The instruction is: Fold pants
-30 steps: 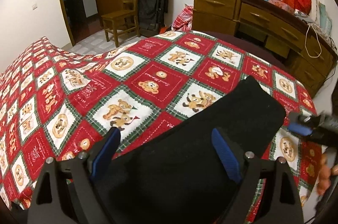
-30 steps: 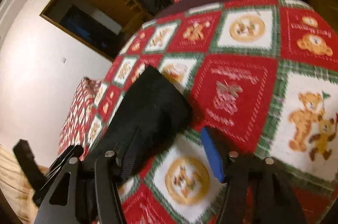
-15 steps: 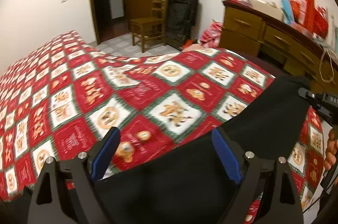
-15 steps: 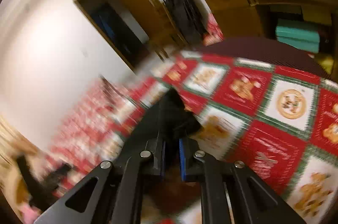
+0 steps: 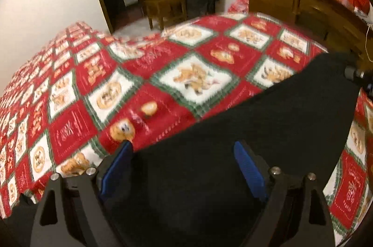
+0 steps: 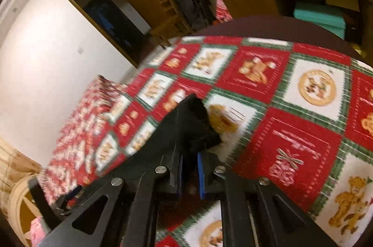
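In the left wrist view, the left gripper [image 5: 183, 151] stands wide open at lower centre, gripping nothing, over the black pants [image 5: 268, 130] on the patchwork quilt [image 5: 93, 88]. The right gripper [image 6: 189, 159], lower centre, pinches a pants corner [image 6: 193, 121].

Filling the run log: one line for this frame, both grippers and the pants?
left gripper: open over pants | right gripper: shut on corner of black pants | pants: partly lifted off quilt

Left claw [image 5: 184, 167] gapes wide over black pants [image 5: 268, 130] spread across the near right of the quilted bed [image 5: 163, 65].
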Tool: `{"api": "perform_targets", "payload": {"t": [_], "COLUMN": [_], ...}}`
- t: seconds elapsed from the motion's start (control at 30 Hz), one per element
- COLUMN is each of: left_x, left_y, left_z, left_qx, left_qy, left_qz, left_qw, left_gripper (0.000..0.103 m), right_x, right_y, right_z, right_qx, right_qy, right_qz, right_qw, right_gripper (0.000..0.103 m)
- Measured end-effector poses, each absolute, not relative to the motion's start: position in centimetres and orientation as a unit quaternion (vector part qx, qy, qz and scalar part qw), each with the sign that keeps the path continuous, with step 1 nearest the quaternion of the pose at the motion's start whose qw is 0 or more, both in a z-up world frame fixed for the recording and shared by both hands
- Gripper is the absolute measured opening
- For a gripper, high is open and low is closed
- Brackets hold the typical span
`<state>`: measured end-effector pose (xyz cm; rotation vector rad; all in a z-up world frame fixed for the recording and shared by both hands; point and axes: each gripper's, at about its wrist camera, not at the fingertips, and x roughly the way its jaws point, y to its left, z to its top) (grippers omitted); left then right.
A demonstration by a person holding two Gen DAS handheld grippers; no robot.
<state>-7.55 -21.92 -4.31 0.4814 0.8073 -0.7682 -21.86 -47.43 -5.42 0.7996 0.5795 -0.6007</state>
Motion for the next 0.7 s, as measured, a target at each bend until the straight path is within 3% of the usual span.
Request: {"api": "perform_targets", "payload": {"t": [0.13, 0.27, 0.33, 0.43, 0.5, 0.63, 0.7], "left_x": [-7.3, -7.3, -7.6, -7.5, -7.7, -7.1, -6.5], "left_y": [-21.0, -21.2, -23.3, -25.6, -26.2, -26.3, -25.7], "left_z": [-3.3, -1.9, -2.4, -4.5, -5.2, -5.4, -4.9], "left_qx": [0.206, 0.154, 0.160, 0.203, 0.226, 0.227, 0.203], "left_qy": [0.378, 0.384, 0.404, 0.419, 0.407, 0.420, 0.429], "left_qz": [-0.362, -0.399, -0.434, -0.388, -0.369, -0.345, -0.341], "left_qw": [0.827, 0.818, 0.789, 0.795, 0.804, 0.808, 0.811], "left_gripper": [0.091, 0.091, 0.091, 0.091, 0.097, 0.102, 0.101], "right_x": [-21.9, -21.5, -21.6, -23.6, -24.6, -22.7, -22.8], "right_y": [-45.2, -45.4, -45.6, -45.2, -45.0, -45.2, -46.2], "right_z": [-3.1, -2.5, -2.4, -1.0, -0.4, -2.2, -3.6], "right_qx": [0.340, 0.391, 0.380, 0.385, 0.384, 0.332, 0.360], "right_qy": [0.233, 0.186, 0.193, 0.133, 0.105, 0.214, 0.220], "right_qz": [-0.260, -0.172, -0.190, -0.140, -0.115, -0.222, -0.236], "right_qw": [0.873, 0.885, 0.884, 0.903, 0.910, 0.892, 0.876], "right_gripper": [0.010, 0.010, 0.010, 0.010, 0.010, 0.010, 0.010]}}
